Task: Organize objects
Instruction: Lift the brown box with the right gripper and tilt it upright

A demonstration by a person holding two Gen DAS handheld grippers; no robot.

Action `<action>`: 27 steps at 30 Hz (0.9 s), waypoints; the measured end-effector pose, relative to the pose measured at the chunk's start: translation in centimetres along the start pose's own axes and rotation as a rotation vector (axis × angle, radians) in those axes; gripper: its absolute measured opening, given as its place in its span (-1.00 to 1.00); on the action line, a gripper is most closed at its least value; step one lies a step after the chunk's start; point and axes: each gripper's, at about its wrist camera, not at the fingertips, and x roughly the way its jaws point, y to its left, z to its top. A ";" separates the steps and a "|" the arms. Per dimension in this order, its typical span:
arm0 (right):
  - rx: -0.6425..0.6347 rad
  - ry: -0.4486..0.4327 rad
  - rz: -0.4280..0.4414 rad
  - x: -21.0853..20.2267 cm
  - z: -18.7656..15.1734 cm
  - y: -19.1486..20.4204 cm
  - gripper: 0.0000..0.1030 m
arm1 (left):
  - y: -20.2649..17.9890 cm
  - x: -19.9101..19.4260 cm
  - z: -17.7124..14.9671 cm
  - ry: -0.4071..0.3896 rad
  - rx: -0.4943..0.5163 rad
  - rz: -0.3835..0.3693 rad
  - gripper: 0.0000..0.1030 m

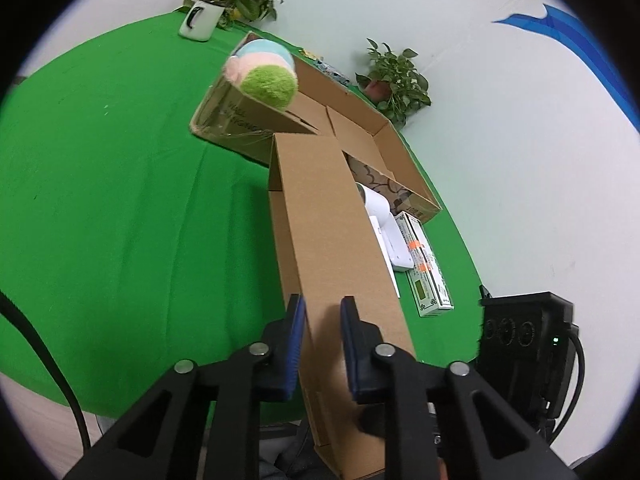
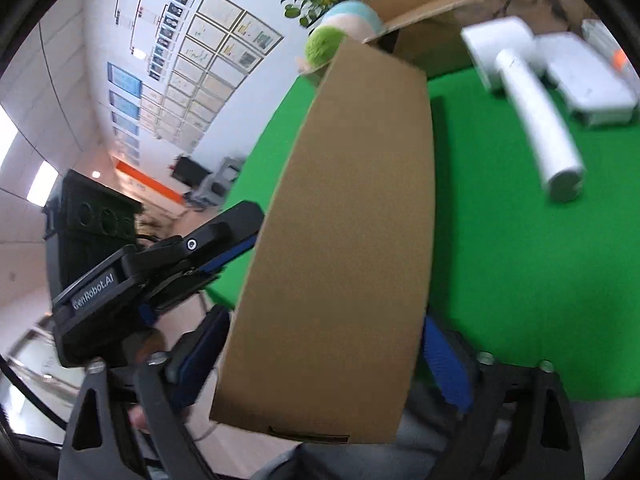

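Observation:
A long brown cardboard box [image 1: 324, 216] is held in the air over the green table [image 1: 120, 180]. My left gripper [image 1: 322, 312] is shut on one long edge of it. In the right wrist view the same box [image 2: 348, 220] fills the middle, and my right gripper [image 2: 324, 340] is shut on its two sides near the end. The left gripper [image 2: 224, 248] shows there, pinching the box's left edge. An open cardboard carton [image 1: 360, 128] lies beyond, with a pastel plush toy [image 1: 264, 72] on its near end.
A white hair dryer [image 2: 536, 120] and white and green packets [image 1: 428, 268] lie on the cloth beside the carton. Two potted plants [image 1: 392, 76] and a white mug planter [image 1: 200, 20] stand at the back edge. A black device [image 1: 524, 340] sits at the right.

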 end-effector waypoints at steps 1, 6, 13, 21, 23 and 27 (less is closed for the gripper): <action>-0.021 -0.016 -0.038 -0.5 0.1 0.1 0.99 | -0.4 0.4 0.1 0.004 0.012 -0.002 -0.67; -0.145 -0.107 -0.240 -3.7 0.4 1.2 0.98 | -2.2 2.4 0.5 0.038 0.053 -0.025 -0.67; -0.326 -0.189 -0.432 -7.5 -0.2 4.1 0.98 | -6.0 5.4 1.5 0.064 0.145 -0.066 -0.68; -0.313 -0.206 -0.524 -7.6 0.1 4.2 0.30 | -10.7 7.3 1.4 0.083 0.327 -0.067 -0.68; -0.242 -0.190 -0.537 -7.6 0.1 2.4 -0.12 | -10.5 6.3 1.2 0.044 0.348 -0.023 -0.60; -0.159 -0.146 -0.484 -7.1 0.0 -0.1 -0.48 | -7.8 4.4 0.9 0.018 0.308 0.079 -0.57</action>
